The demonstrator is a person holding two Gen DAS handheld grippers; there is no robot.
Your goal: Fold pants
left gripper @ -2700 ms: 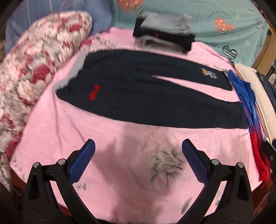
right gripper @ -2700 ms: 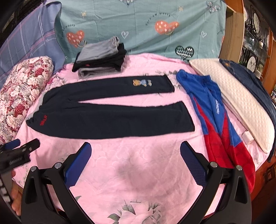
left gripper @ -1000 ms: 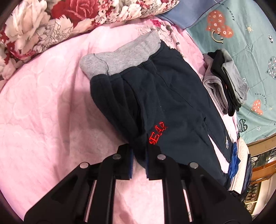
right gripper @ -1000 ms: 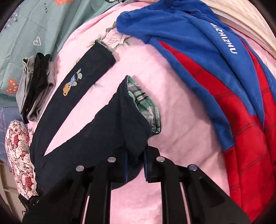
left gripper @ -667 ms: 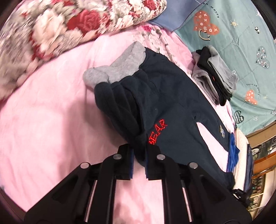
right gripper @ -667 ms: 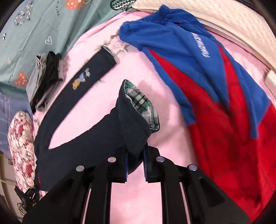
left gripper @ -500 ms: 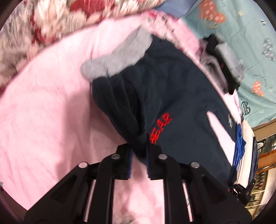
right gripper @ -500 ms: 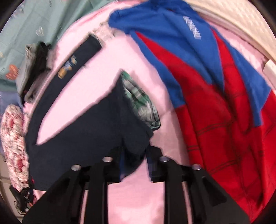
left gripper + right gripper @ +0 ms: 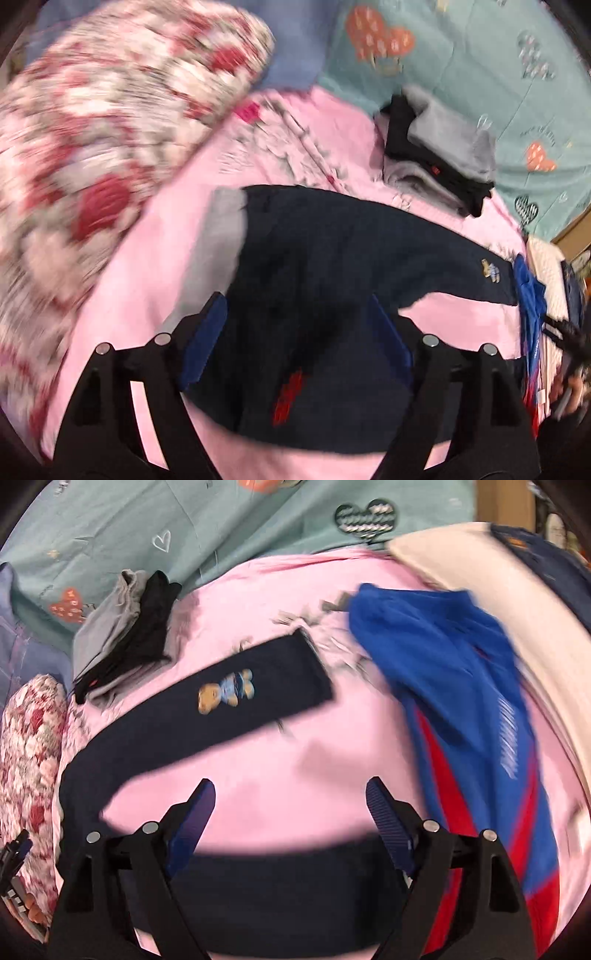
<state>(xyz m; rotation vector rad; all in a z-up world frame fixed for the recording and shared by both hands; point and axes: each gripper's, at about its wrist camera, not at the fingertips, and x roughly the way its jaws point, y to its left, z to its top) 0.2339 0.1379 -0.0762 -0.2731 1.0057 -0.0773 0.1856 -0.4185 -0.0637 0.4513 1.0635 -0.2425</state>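
Note:
The navy pants (image 9: 332, 258) lie flat on the pink sheet (image 9: 155, 258), grey waistband (image 9: 225, 229) to the left and red lettering (image 9: 288, 398) near the hip. My left gripper (image 9: 297, 306) hangs above the hip; its jaws are opening, with cloth below them but nothing pinched. In the right wrist view the far leg with the teddy bear (image 9: 225, 694) lies apart from the near leg (image 9: 288, 886). My right gripper (image 9: 290, 782) hovers over the near leg's end; its jaws are opening and hold nothing. Both views are motion-blurred.
A floral pillow (image 9: 92, 129) bounds the left side. Folded grey and black clothes (image 9: 125, 635) sit at the back by the teal heart-print bedding (image 9: 221, 524). A blue and red garment (image 9: 461, 701) and a white quilted pillow (image 9: 498, 590) lie right.
Both grippers were shut on the pants, left at the hip and right at the near leg's hem. They have opened, let the cloth drop and risen away from it.

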